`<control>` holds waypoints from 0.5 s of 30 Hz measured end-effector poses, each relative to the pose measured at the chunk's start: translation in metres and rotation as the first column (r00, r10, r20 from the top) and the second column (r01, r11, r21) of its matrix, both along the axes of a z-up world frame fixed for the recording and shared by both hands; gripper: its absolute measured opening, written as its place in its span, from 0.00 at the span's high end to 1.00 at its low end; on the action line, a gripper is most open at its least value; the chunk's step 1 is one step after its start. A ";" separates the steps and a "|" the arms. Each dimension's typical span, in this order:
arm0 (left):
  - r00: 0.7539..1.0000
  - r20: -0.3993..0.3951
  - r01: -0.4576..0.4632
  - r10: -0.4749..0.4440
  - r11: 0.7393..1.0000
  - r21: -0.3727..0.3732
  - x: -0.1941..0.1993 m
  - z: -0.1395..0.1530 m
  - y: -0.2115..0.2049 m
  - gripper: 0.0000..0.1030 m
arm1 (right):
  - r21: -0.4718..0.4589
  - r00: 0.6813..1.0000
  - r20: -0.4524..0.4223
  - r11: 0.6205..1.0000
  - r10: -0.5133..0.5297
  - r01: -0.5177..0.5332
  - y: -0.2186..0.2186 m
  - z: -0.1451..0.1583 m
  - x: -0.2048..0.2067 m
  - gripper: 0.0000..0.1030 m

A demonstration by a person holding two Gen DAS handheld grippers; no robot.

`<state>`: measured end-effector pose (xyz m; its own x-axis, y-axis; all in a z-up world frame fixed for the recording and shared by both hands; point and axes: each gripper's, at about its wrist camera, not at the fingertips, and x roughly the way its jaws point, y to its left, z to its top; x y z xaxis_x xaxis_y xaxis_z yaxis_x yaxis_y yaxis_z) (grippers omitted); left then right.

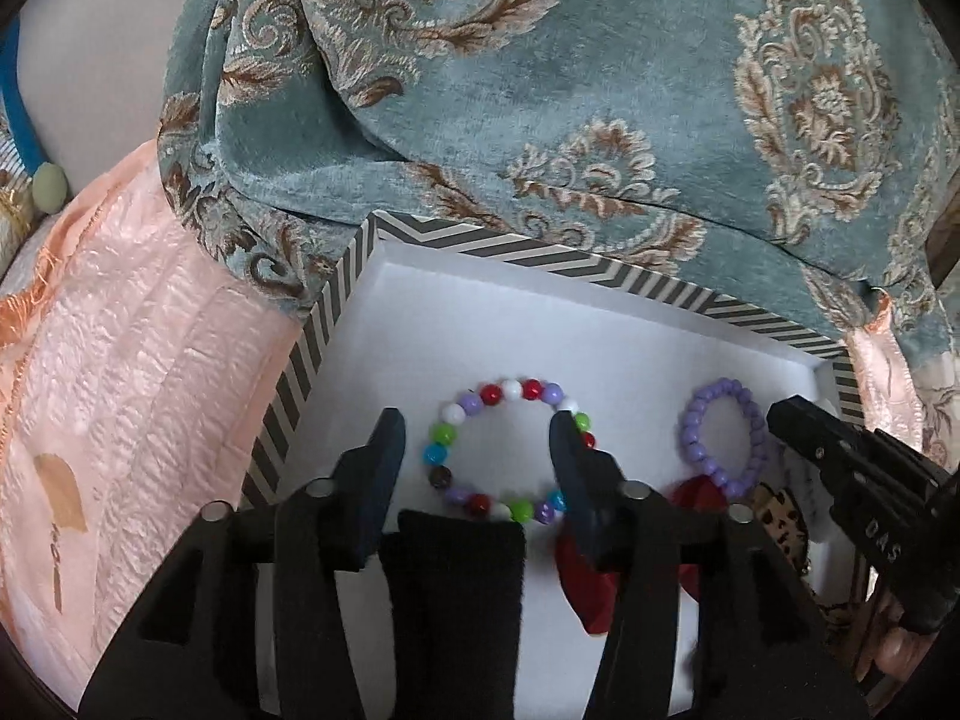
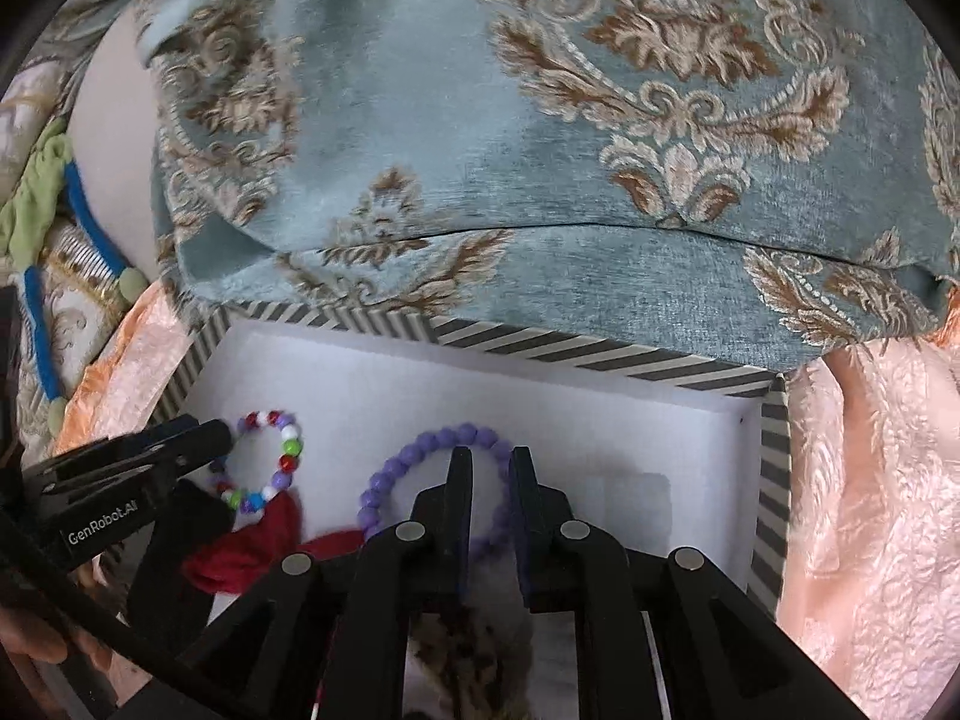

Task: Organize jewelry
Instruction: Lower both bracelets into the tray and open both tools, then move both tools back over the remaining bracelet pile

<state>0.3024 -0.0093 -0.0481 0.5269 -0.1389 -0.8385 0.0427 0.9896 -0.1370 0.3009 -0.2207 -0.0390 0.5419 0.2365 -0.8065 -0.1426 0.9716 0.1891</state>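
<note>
A multicoloured bead bracelet lies flat on the white floor of a striped box. My left gripper is open above it, its fingers astride the ring. A purple bead bracelet lies to its right. In the right wrist view my right gripper hovers over the purple bracelet with a narrow gap between its fingers and holds nothing. A red tassel piece and a leopard-print item lie at the box's near side. The multicoloured bracelet shows at left.
The box's striped rim sits on peach satin cloth. A blue floral cushion overhangs the far rim. A blue cord with green beads lies far left. A black fabric strip lies under my left gripper.
</note>
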 end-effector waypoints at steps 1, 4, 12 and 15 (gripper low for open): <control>1.000 0.001 0.001 -0.001 1.000 0.005 -0.002 0.002 0.000 0.51 | -0.001 1.000 0.006 1.000 0.004 -0.004 0.001 0.002 -0.004 0.89; 1.000 0.010 -0.002 0.002 1.000 0.013 -0.014 0.009 0.001 0.49 | 0.007 1.000 0.029 1.000 0.003 -0.003 0.003 0.010 -0.021 0.69; 0.998 0.059 -0.001 -0.001 0.999 0.044 -0.058 0.032 -0.003 0.49 | -0.004 0.996 0.090 1.000 0.026 -0.025 0.015 0.035 -0.070 0.60; 0.997 0.075 -0.003 0.001 0.999 0.036 -0.077 0.040 -0.005 0.49 | 0.009 0.994 0.103 1.000 0.026 -0.027 0.020 0.044 -0.092 0.60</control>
<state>0.2256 -0.0144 -0.0085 0.5890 -0.1080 -0.8009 0.0496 0.9940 -0.0976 0.2085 -0.2011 0.0054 0.6155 0.2601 -0.7440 -0.1872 0.9652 0.1825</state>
